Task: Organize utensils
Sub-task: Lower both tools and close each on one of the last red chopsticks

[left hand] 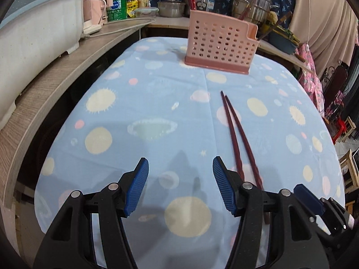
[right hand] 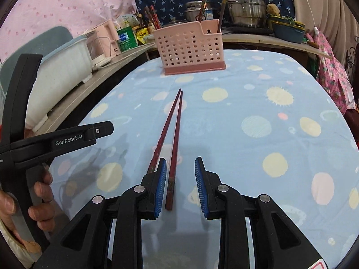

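Two dark red chopsticks (right hand: 178,121) lie side by side on the blue spotted tablecloth (right hand: 258,103), their tips pointing at a pink perforated utensil basket (right hand: 190,47) standing at the table's far end. My right gripper (right hand: 180,159) is open and low over their near ends. One chopstick lies between the jaws close to the left pad, untouched, and the other runs under the left finger. In the left wrist view my left gripper (left hand: 180,159) is open with nothing between its fingers, just left of the chopsticks (left hand: 232,134). The basket (left hand: 219,44) stands far ahead.
A wooden shelf (left hand: 56,83) runs along the left with a white tub (left hand: 33,31), a pink kettle (left hand: 96,6) and bottles. Steel pots (right hand: 244,6) and more chopsticks stand on the counter behind the basket. A hand (right hand: 40,190) holds the left tool at the left.
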`<state>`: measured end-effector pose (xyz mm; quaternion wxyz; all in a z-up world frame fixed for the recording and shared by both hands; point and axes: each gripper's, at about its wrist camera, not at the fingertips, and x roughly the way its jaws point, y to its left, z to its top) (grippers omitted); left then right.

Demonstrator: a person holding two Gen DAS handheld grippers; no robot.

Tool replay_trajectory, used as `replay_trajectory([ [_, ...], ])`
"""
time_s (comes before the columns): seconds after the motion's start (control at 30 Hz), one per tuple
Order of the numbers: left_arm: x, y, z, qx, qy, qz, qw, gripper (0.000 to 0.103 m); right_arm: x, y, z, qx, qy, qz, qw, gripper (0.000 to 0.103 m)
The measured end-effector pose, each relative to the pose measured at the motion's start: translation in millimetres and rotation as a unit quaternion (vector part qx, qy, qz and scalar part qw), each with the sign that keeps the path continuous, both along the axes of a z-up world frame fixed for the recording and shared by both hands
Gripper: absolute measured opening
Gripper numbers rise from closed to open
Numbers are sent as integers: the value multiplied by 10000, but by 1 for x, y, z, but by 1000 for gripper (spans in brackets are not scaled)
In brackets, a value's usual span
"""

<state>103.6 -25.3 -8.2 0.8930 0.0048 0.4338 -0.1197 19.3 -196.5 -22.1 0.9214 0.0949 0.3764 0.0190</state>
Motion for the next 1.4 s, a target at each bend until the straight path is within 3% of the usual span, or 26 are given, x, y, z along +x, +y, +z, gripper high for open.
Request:
replay_trajectory([
  [0.37, -18, -3, -18, 103, 203, -175, 9996, 57, -7, 23, -28, -152, 250, 178, 9994, 26],
  [0.47, -21, -3, -21, 80, 251, -198, 9995, 57, -7, 23, -29, -208, 231, 153, 9994, 22],
  [0.6, -24, -5, -24, 87, 300, -239, 9992, 57, -7, 20, -30, -301, 215, 45, 9993, 8],
  [0.7, -26, -7, -26, 74, 328, -295, 9990, 58, -9, 14, -30, -256, 200, -44, 9995, 7],
  [1.03, -36, -31, -24, -97, 328, -645, 9973, 73, -18, -15, -31, -78, 180, -481, 9986, 7],
  [1.23, -34, -51, -32, -18, 338, -767, 9965, 73, -24, -22, -32, 9, 163, -537, 9984, 7],
  [1.4, -33, -57, -35, 159, 222, -709, 9971, 61, -25, -23, -32, 50, 150, -533, 9985, 7],
])
